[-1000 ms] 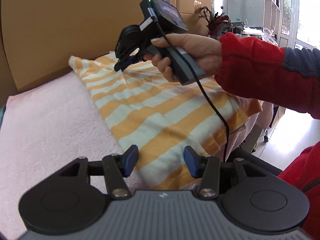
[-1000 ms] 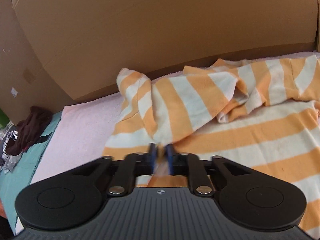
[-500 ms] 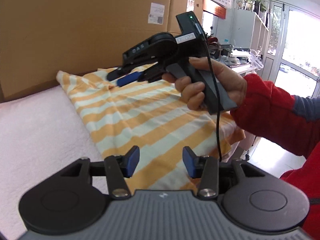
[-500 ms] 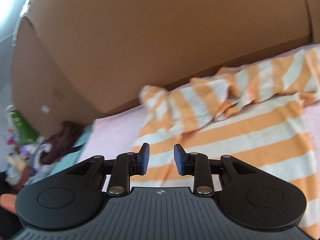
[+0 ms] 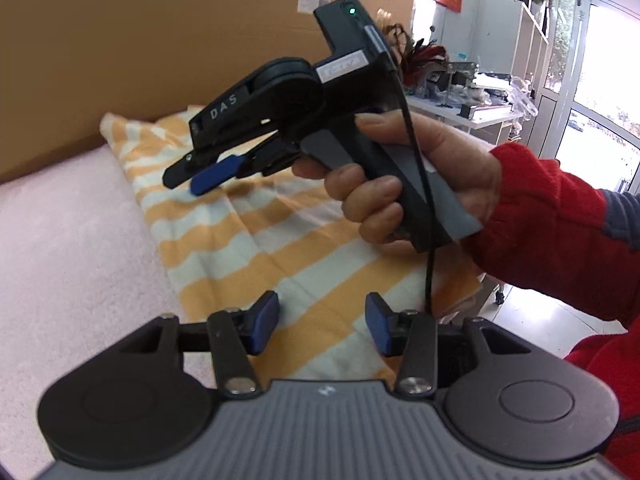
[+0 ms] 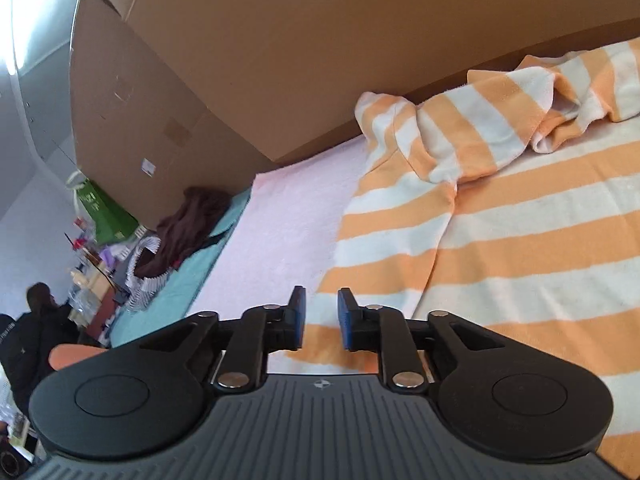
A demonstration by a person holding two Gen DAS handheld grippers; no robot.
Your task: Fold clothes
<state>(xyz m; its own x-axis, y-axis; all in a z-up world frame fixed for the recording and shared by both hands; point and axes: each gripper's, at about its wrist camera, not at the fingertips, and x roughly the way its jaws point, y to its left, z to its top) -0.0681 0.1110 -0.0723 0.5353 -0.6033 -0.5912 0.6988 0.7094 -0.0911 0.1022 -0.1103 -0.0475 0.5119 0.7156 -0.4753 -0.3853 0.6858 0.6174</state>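
Tongs both gape empty above the striped shirt (image 6: 520,240) — left (image 5: 322,322), right (image 6: 321,318) — its far sleeve probably bunched.

Two black grippers and a red sleeve

The left gripper (image 5: 322,322) and right gripper (image 6: 321,318) have blue pads (image 5: 264,322) and silver screws (image 5: 414,385). The red sleeve (image 5: 548,220) has a grey stripe; a black cable (image 5: 424,208) hangs down.

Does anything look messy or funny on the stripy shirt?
Yes. The orange-and-white striped shirt lies mostly flat on the pink towel, but its far sleeve is bunched and folded over near the cardboard wall. Both the left gripper and right gripper are open and hold nothing.
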